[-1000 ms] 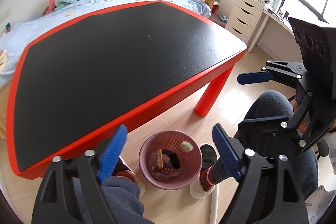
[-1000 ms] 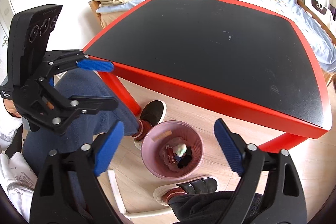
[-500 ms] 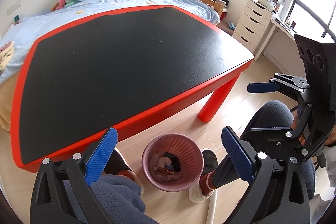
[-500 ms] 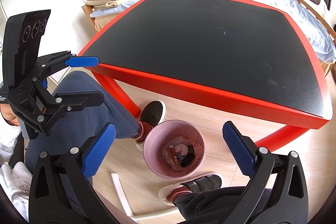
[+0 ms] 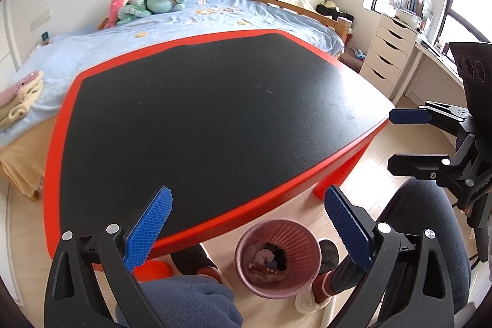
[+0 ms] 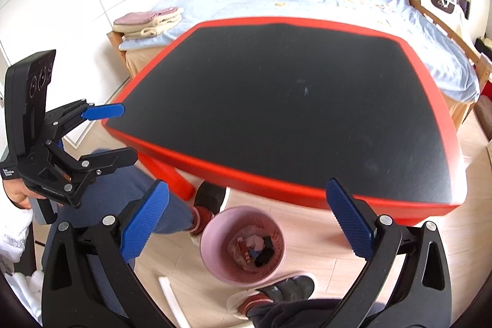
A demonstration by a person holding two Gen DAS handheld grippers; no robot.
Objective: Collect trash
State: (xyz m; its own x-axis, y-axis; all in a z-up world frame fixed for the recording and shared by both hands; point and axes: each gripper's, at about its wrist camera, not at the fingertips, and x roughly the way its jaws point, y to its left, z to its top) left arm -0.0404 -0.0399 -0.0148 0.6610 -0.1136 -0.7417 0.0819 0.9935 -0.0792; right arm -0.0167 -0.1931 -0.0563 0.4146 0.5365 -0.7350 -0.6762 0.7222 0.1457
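A pink ribbed trash bin point(image 5: 278, 258) stands on the floor by the table's front edge, holding several scraps point(image 5: 270, 258); it also shows in the right wrist view point(image 6: 243, 243). My left gripper point(image 5: 247, 228) is open and empty, high above the bin. My right gripper point(image 6: 247, 220) is open and empty too, also above the bin. Each gripper shows in the other's view: the right one point(image 5: 409, 140) and the left one point(image 6: 104, 137), both with jaws apart. The black table top point(image 5: 209, 119) with a red rim shows no trash.
The person's legs and slippered feet point(image 5: 319, 288) flank the bin. A white stick point(image 6: 170, 294) lies on the floor. A bed point(image 5: 184, 29) with plush toys lies behind the table. A white drawer unit point(image 5: 389, 54) stands at right.
Both grippers have risen and tilted up, so the bin has dropped lower in view and more of the table and bed shows. A small piece seen falling at the bin's rim now lies inside.
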